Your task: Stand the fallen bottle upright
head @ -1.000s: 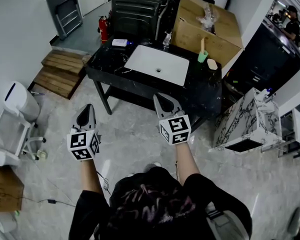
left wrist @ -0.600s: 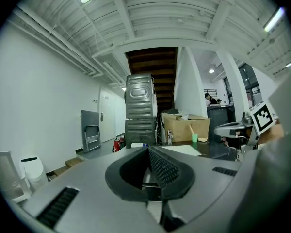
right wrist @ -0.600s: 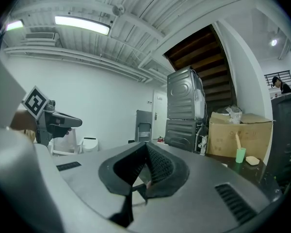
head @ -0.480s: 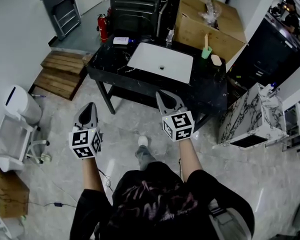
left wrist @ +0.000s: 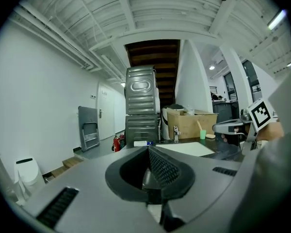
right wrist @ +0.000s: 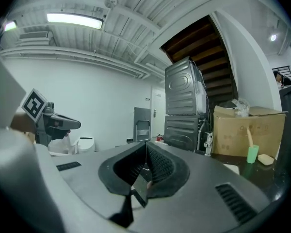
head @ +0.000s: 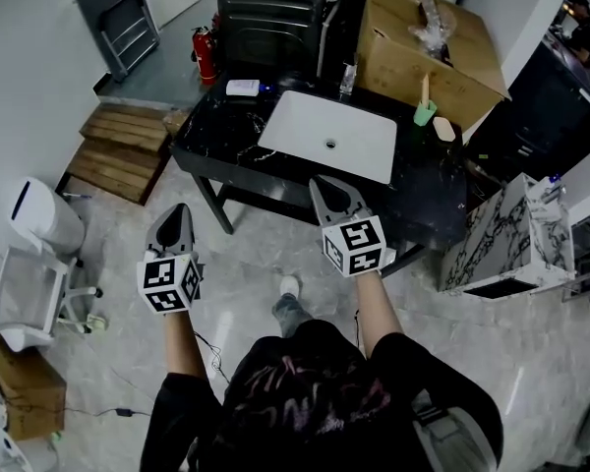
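A small white bottle-like thing with a blue end (head: 244, 88) lies flat on the back left of the black counter (head: 216, 131); it also shows far off in the left gripper view (left wrist: 140, 143). My left gripper (head: 177, 208) hangs over the floor, short of the counter's left leg, shut and empty. My right gripper (head: 323, 182) reaches the counter's front edge below the white sink (head: 329, 136), shut with nothing in it. In their own views both sets of jaws, left (left wrist: 148, 148) and right (right wrist: 146, 144), meet at the tip.
A tap (head: 346, 75), a green cup with a brush (head: 425, 112) and a soap dish (head: 444, 128) stand on the counter. Behind is a cardboard box (head: 428, 37). A fire extinguisher (head: 205, 55), wooden pallets (head: 118, 155), a white bin (head: 44, 214) and a marble cabinet (head: 516, 249) ring the floor.
The person has stepped forward, so the counter is closer. Both grippers moved toward it together, still shut; the right one now reaches its front edge.
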Demonstrator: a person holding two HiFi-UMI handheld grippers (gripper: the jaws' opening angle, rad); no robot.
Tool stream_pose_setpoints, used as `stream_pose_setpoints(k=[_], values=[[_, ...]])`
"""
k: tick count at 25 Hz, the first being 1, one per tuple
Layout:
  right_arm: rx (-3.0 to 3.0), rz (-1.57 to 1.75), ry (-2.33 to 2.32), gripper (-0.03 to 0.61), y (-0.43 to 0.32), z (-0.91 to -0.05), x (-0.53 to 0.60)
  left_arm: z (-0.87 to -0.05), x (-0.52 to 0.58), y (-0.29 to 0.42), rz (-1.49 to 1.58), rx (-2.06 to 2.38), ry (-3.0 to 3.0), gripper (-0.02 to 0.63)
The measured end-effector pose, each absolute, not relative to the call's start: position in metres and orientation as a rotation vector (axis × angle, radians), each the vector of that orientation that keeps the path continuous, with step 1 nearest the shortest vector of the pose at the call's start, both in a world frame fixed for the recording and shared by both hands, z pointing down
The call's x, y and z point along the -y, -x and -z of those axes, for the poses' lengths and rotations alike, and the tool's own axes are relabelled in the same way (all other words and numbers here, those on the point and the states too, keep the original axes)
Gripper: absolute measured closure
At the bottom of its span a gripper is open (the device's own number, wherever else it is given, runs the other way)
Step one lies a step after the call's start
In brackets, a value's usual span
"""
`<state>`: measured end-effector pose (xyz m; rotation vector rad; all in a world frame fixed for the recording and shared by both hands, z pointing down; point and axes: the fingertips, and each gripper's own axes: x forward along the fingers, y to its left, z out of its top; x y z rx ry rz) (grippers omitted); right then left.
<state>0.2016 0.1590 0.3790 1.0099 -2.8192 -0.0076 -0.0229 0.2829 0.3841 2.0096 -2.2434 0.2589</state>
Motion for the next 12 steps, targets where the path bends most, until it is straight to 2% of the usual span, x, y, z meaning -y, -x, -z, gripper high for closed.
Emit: stream_pose_setpoints(k=[12], values=[[2.792, -0.029, -0.995, 0.563, -0.138, -0.395, -0.025, -0.41, -0.146, 0.079, -0.322, 2.174, -1.978, 0.597]])
